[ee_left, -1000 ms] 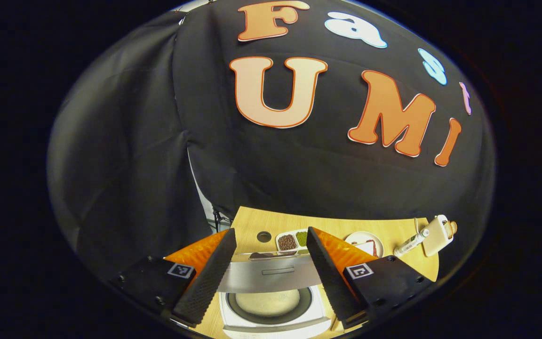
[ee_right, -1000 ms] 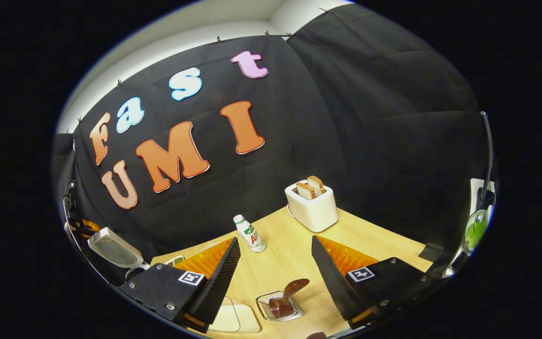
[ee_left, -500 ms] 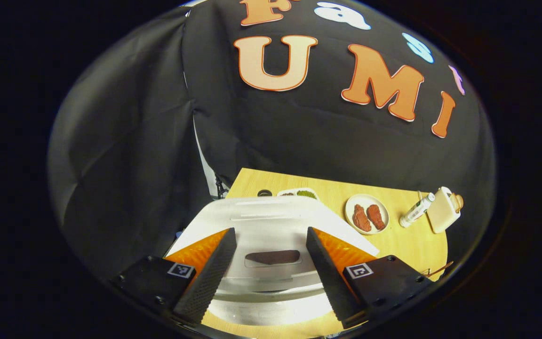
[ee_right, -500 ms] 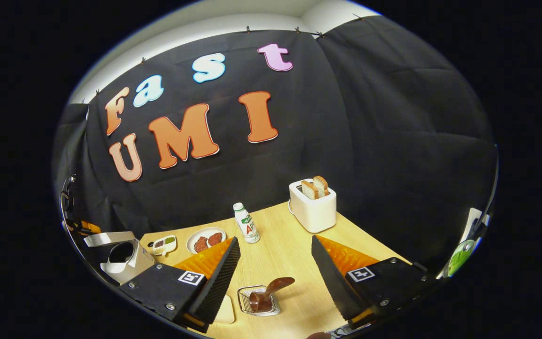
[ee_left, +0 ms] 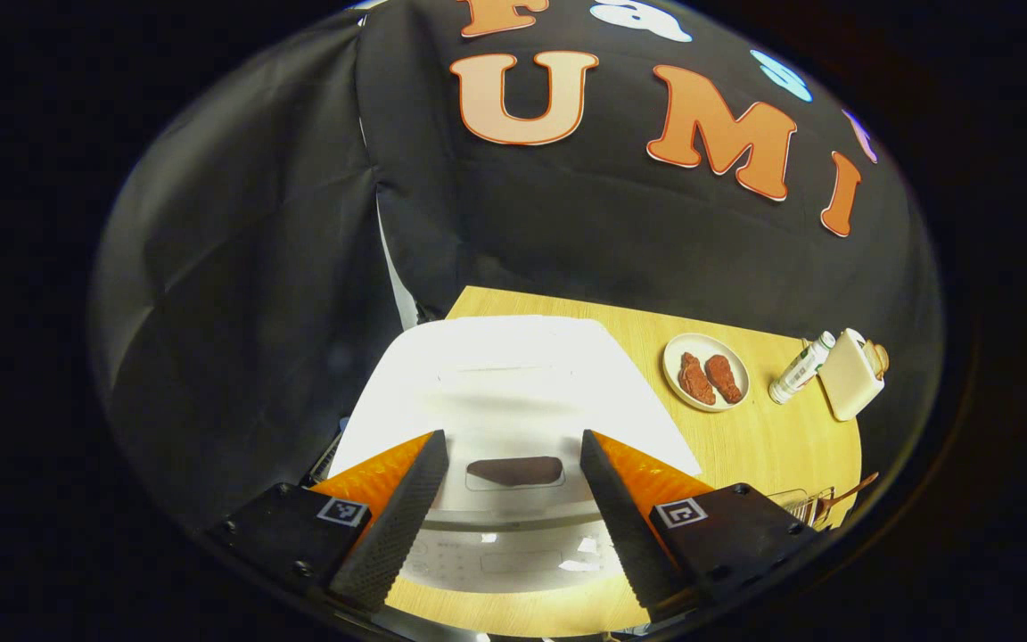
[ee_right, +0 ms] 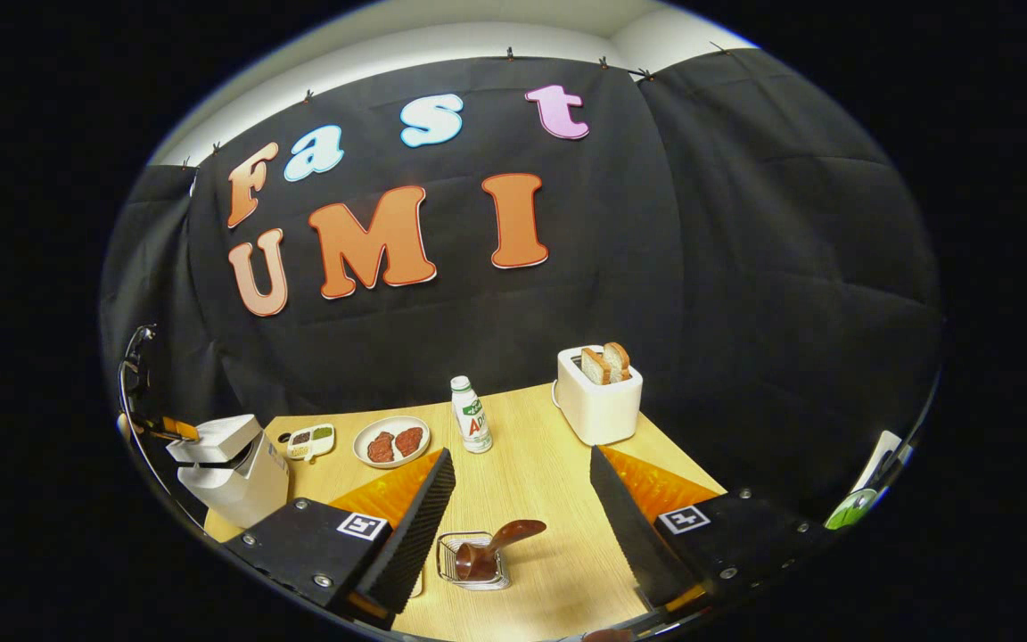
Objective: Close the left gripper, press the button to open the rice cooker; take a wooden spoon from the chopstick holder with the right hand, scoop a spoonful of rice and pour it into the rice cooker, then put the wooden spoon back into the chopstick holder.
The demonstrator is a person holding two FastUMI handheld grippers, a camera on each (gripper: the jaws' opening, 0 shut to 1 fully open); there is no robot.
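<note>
- Two grippers, both with fingers spread and nothing between them.
- Left gripper (ee_left: 513,522) hangs above the white rice cooker (ee_left: 513,401) — lid down, dark button (ee_left: 514,470) between its fingers, not touched.
- Right gripper (ee_right: 522,526) hangs over the wooden table (ee_right: 549,464).
- Wooden spoon (ee_right: 500,544) stands tilted in the wire chopstick holder (ee_right: 471,562), between the right gripper's fingers.
- Plate with two reddish meat pieces (ee_right: 391,440), bottle (ee_right: 471,426) and toaster (ee_right: 598,397) stand farther back.
</note>
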